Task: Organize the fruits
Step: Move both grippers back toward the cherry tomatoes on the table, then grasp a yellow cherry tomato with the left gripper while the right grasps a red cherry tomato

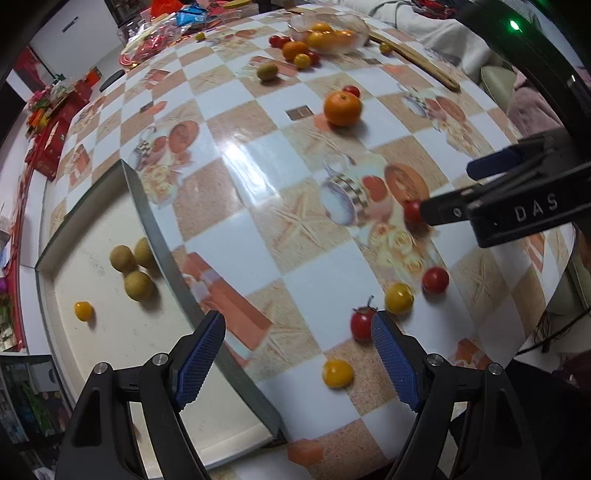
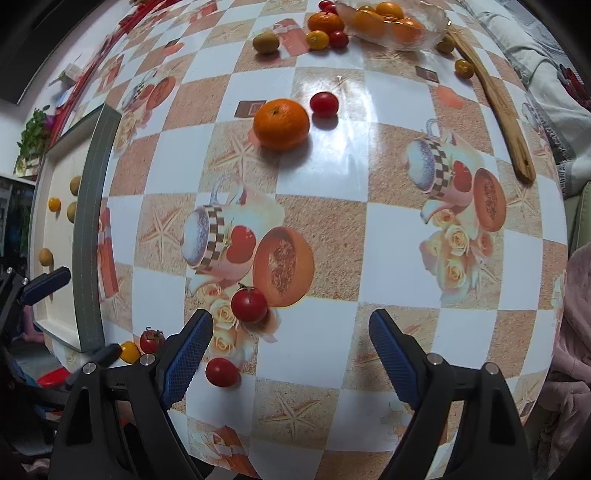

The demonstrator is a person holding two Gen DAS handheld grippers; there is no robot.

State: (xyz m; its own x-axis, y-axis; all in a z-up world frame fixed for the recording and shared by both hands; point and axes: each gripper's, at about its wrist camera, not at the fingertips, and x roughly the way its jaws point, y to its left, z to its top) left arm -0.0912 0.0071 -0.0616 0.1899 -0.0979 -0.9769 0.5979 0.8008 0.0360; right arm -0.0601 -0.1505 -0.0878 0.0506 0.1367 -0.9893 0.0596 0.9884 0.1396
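Note:
My left gripper [image 1: 298, 334] is open and empty above the table's near edge, beside a white tray [image 1: 48, 266] that holds three green fruits [image 1: 123, 258] and a yellow tomato [image 1: 83, 311]. A red tomato [image 1: 361, 324] touches its right finger; yellow tomatoes [image 1: 337, 373] lie close by. My right gripper [image 2: 291, 330] is open and empty, with a red tomato [image 2: 249, 304] just ahead of its left finger and another [image 2: 221, 372] beside it. It also shows in the left wrist view [image 1: 447, 192]. A mandarin [image 2: 281, 123] lies mid-table.
A glass bowl [image 2: 436, 35] of orange fruit stands at the far edge, with more small fruits [image 2: 317, 38] around it. A wooden spatula [image 2: 495, 96] lies at the far right. Red boxes and clutter [image 1: 51, 122] sit beyond the tray.

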